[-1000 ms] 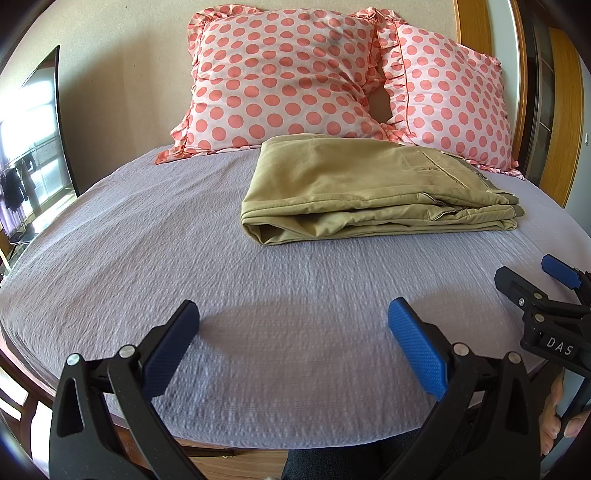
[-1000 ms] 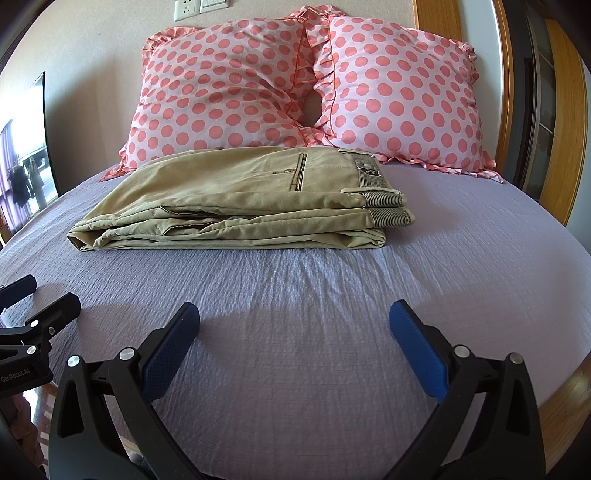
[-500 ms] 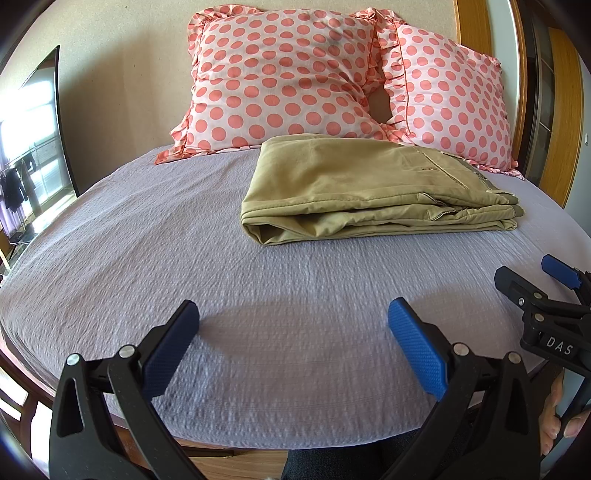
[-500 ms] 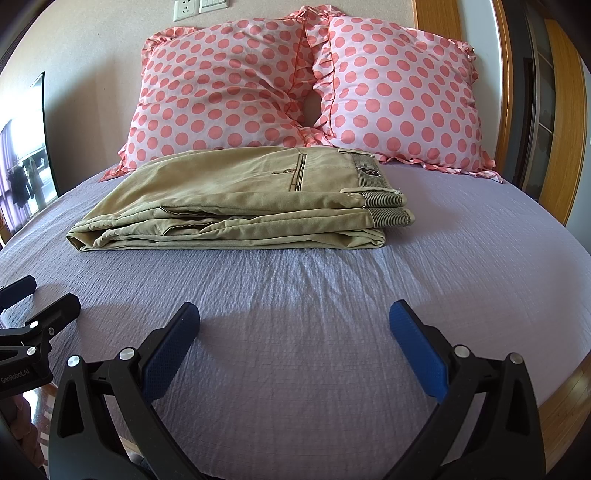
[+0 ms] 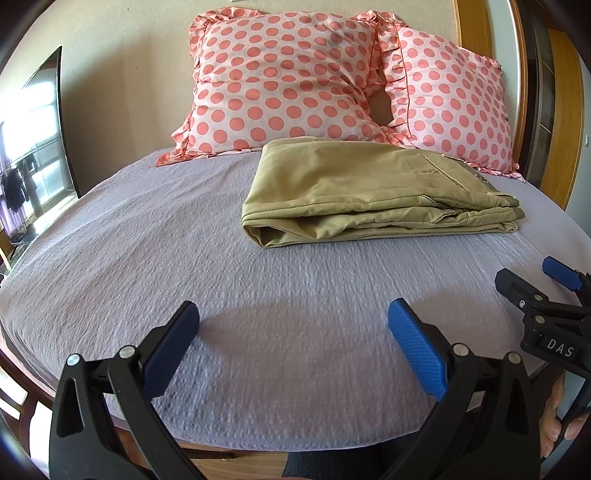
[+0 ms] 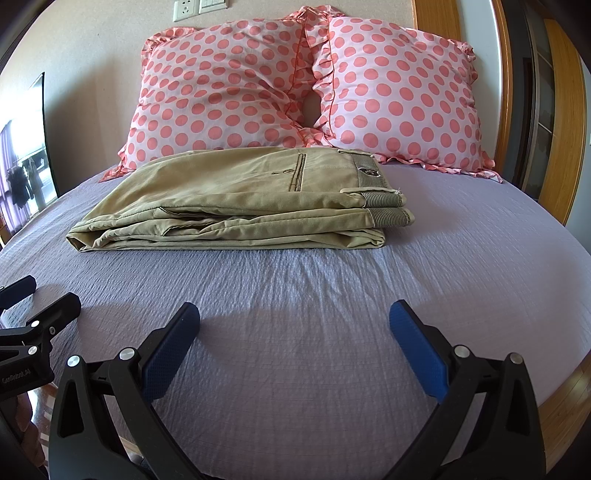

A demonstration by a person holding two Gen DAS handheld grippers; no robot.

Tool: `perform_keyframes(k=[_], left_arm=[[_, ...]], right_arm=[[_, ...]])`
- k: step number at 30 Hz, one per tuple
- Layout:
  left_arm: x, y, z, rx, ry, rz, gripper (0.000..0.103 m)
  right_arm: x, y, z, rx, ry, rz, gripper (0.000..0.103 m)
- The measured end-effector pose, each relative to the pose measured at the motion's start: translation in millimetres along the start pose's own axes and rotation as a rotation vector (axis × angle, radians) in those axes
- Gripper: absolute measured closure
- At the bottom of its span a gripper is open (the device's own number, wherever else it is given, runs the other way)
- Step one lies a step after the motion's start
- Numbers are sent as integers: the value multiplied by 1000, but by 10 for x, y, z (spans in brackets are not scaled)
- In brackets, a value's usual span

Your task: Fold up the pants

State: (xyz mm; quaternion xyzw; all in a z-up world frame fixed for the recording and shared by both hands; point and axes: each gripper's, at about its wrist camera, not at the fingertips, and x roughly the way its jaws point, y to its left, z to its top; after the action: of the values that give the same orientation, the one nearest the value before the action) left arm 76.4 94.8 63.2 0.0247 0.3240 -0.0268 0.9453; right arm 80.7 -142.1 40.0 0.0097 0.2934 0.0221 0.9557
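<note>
Khaki pants [image 5: 369, 195] lie folded in a flat stack on the lilac bed sheet [image 5: 147, 258], just in front of the pillows. In the right wrist view the pants [image 6: 240, 206] show the striped waistband at their right end. My left gripper [image 5: 293, 325] is open and empty, low over the sheet near the bed's front edge, well short of the pants. My right gripper [image 6: 295, 325] is open and empty too, beside the left one. The right gripper also shows at the right edge of the left wrist view [image 5: 546, 288].
Two pink polka-dot pillows [image 6: 229, 92] [image 6: 399, 96] lean on the wall behind the pants. A wooden bed frame [image 6: 561, 384] runs along the right side. A dark screen [image 5: 40, 129] stands at the left. Wall sockets [image 6: 199, 5] sit above the pillows.
</note>
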Motion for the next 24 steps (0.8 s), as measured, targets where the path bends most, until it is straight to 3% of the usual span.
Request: perform_keyframes(k=[24], left_arm=[[22,15,16,2,14,-3,2]], right_arm=[[2,-1,-5,0,-1,0,1]])
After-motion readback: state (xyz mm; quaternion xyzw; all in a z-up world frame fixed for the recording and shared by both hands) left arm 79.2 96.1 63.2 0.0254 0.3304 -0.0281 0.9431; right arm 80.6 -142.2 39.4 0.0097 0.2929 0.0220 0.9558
